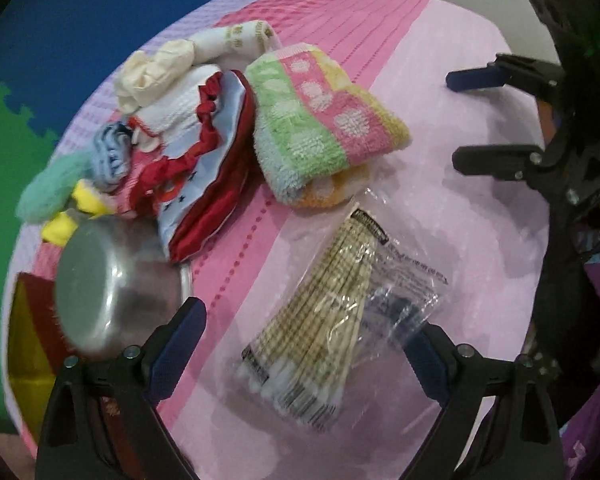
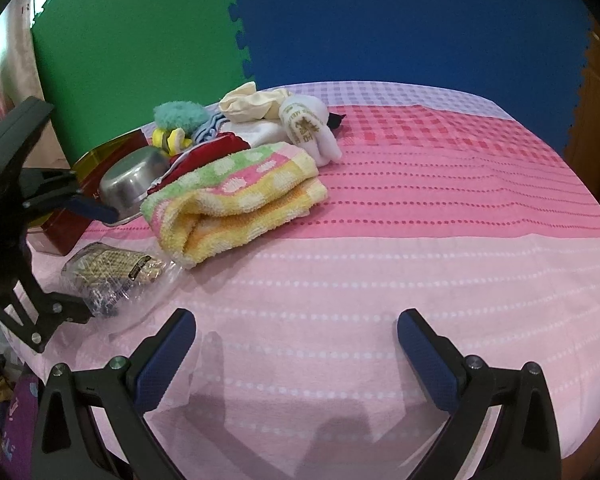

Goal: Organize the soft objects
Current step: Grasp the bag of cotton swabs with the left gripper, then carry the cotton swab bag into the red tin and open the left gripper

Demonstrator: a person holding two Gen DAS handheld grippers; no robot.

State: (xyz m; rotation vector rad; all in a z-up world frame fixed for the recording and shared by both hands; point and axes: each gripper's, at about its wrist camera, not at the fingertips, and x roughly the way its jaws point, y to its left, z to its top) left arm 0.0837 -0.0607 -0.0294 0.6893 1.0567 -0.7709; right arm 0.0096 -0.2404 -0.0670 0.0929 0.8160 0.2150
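A pile of soft things lies on the pink striped cloth: a folded dotted towel (image 1: 320, 120) (image 2: 236, 196), a red-and-white frilled cloth (image 1: 204, 184), a white printed sock (image 2: 308, 128), a cream cloth (image 1: 152, 68) and a teal fluffy piece (image 1: 48, 188) (image 2: 176, 114). My left gripper (image 1: 308, 344) (image 2: 84, 260) is open just above a clear bag of checked fabric (image 1: 328, 312) (image 2: 112, 272), its fingers either side of the bag. My right gripper (image 2: 296, 344) (image 1: 456, 120) is open and empty over bare cloth, to the right of the towel.
A steel bowl (image 1: 108, 284) (image 2: 134, 184) lies tipped against the pile beside a red and yellow box (image 1: 24, 344) (image 2: 64, 224). Green and blue foam mats (image 2: 340, 20) stand behind the table. The table's edge curves round on the right.
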